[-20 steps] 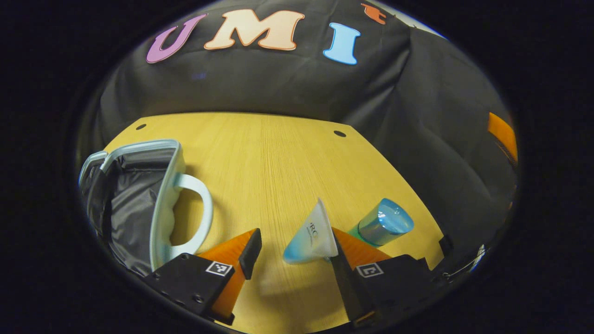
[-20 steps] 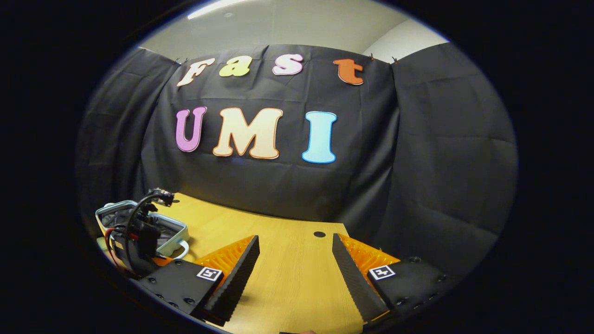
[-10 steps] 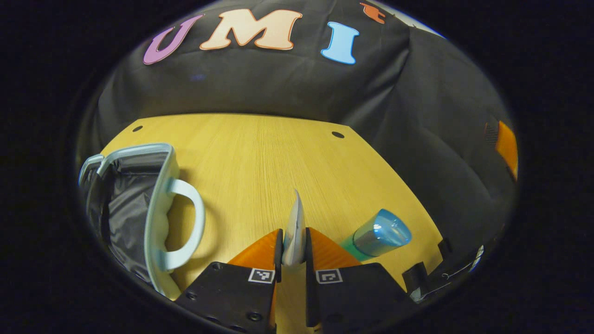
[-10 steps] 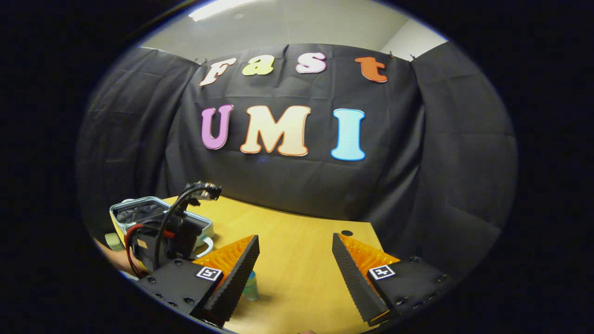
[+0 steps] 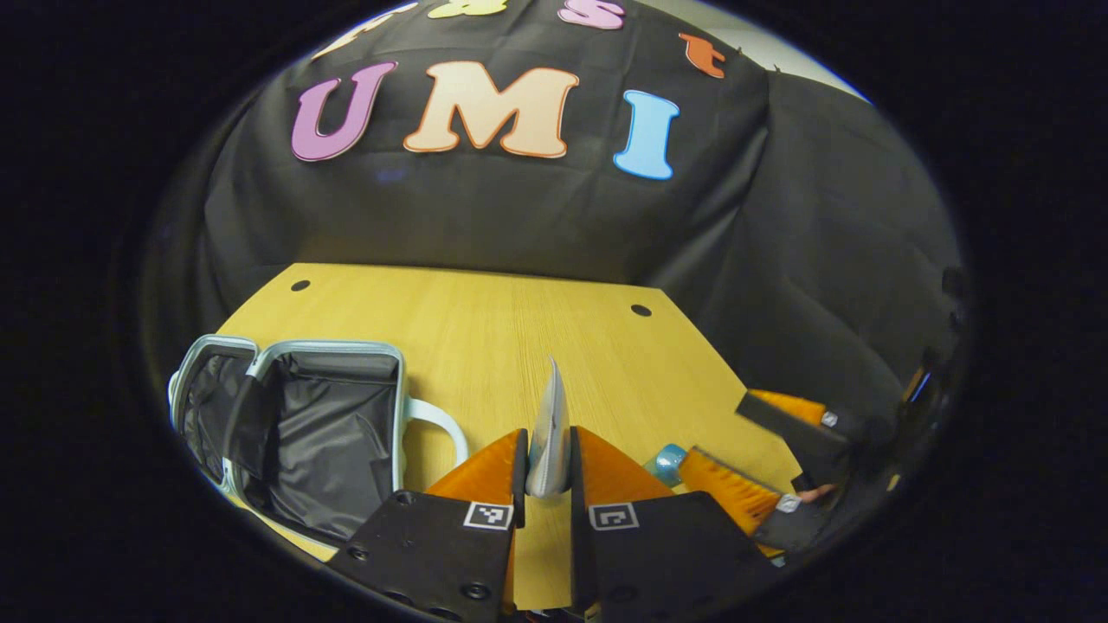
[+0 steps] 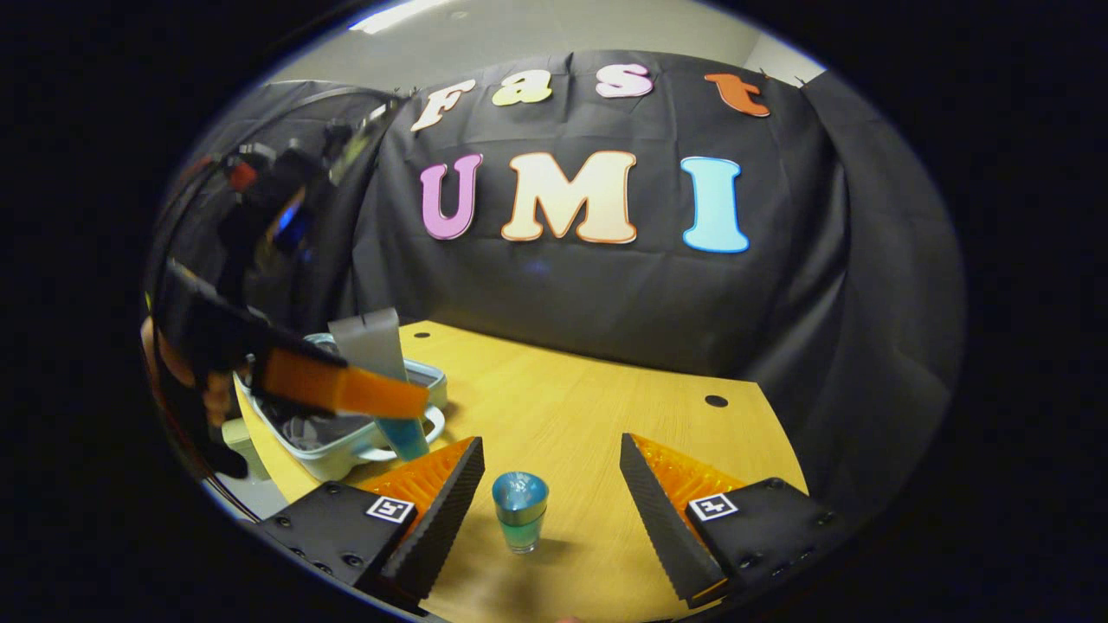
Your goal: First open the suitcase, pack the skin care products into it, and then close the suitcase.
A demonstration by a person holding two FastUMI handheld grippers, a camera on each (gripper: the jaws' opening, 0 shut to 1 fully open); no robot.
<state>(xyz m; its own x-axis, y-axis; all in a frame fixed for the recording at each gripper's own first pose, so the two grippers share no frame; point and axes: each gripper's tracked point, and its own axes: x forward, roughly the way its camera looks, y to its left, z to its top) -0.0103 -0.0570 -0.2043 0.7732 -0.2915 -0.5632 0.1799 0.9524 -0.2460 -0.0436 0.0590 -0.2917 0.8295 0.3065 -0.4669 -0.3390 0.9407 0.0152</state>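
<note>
Since half a second ago the left hand-held gripper has lifted the tube clear of the worktop, and the right hand-held gripper has come in around the bottle. The left one's fingers are pressed onto the flat, crimped end of the tube, which in the right gripper view hangs with its blue cap downward just above the rim of the open suitcase. The suitcase lies flat at the left of the worktop, its grey lining bare. To do this step well, the tube should probably be carried over the middle of the lined compartment and lowered until the cap is near the lining before the fingers part, so it does not catch the rim or handle. The right one's fingers stand wide apart on either side of the upright bottle without touching it; closing evenly on its body, below the rounded cap, looks the safest way not to tip it.
</note>
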